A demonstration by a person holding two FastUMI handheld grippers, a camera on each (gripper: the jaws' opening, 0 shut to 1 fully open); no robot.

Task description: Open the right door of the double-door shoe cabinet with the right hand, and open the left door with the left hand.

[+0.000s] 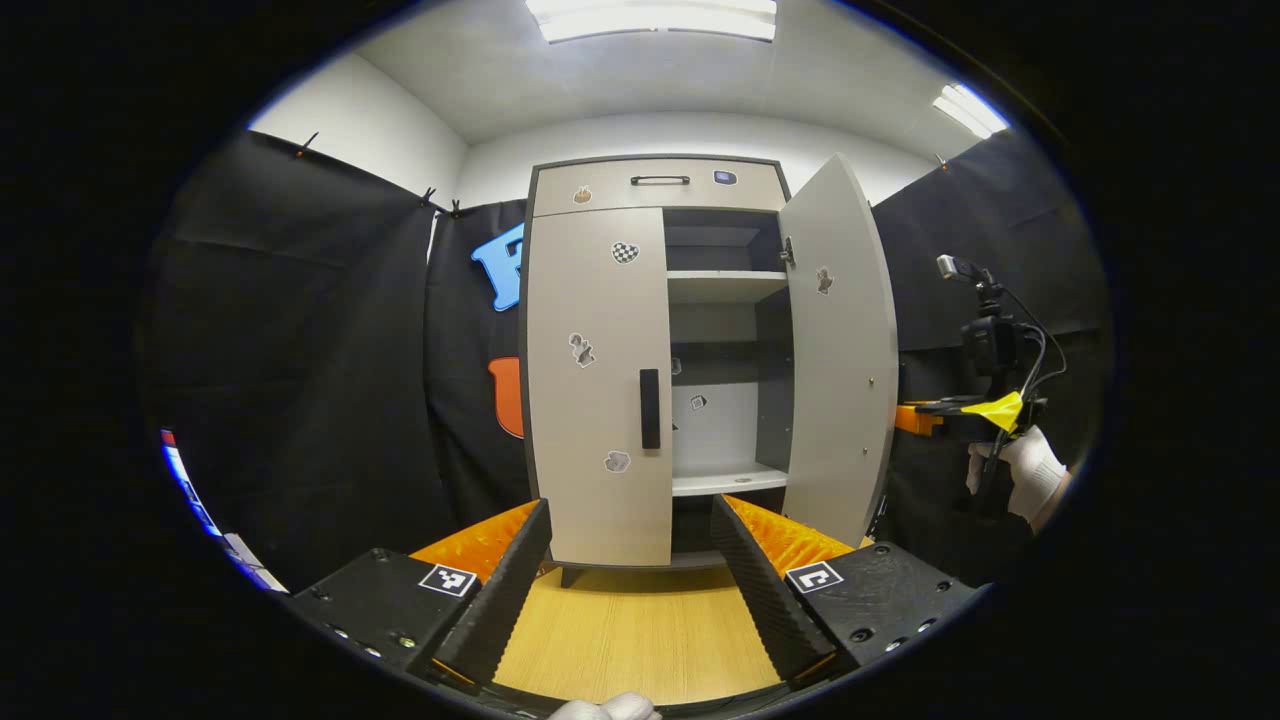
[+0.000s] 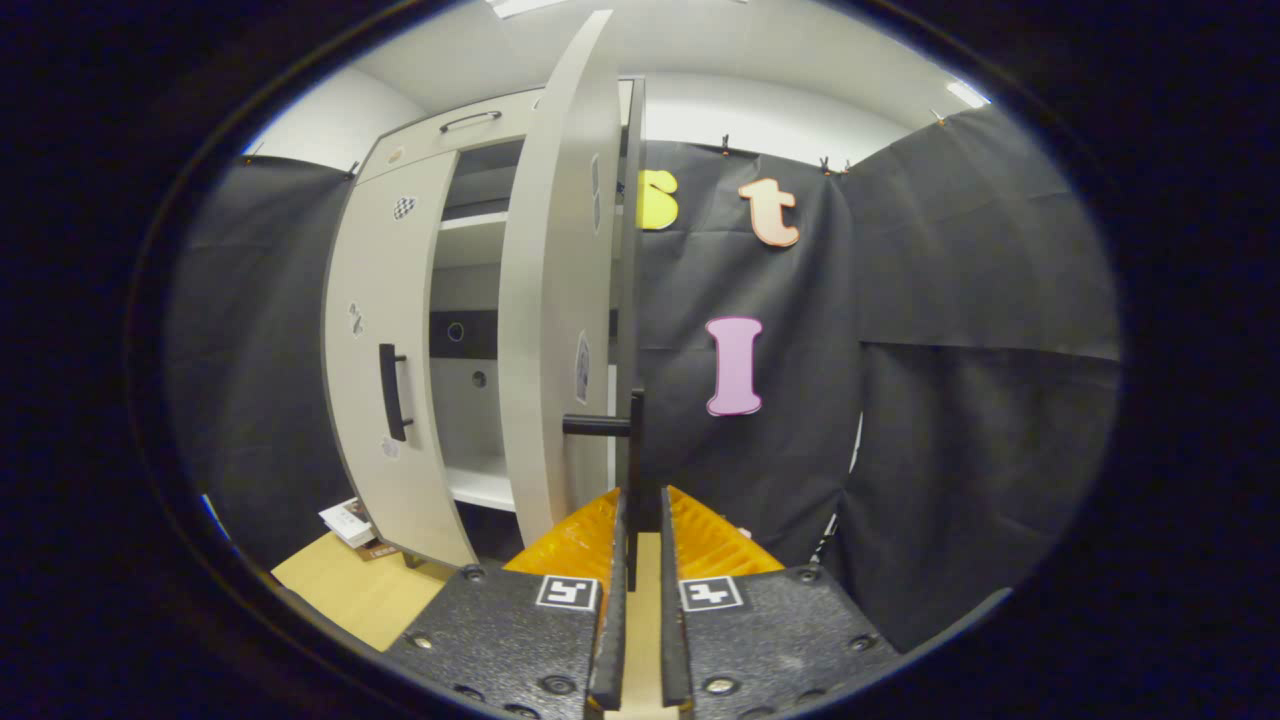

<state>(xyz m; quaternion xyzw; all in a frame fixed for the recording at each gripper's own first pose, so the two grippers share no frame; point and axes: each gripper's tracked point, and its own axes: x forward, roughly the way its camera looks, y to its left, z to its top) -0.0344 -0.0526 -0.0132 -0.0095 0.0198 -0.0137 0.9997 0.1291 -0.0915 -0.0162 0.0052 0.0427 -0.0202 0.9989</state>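
While the right door (image 1: 838, 350) at centre-right of the left gripper view is swung wide, its handle (image 2: 632, 470) clamped in the right gripper (image 2: 640, 540), the left door (image 1: 598, 385) is seen shut, the left gripper (image 1: 630, 560) held apart before it.

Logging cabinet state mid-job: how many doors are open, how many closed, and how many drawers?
Open doors: 1, the right door
Closed doors: 1, the left door
Drawers: 1, the top drawer, closed
Total: 3
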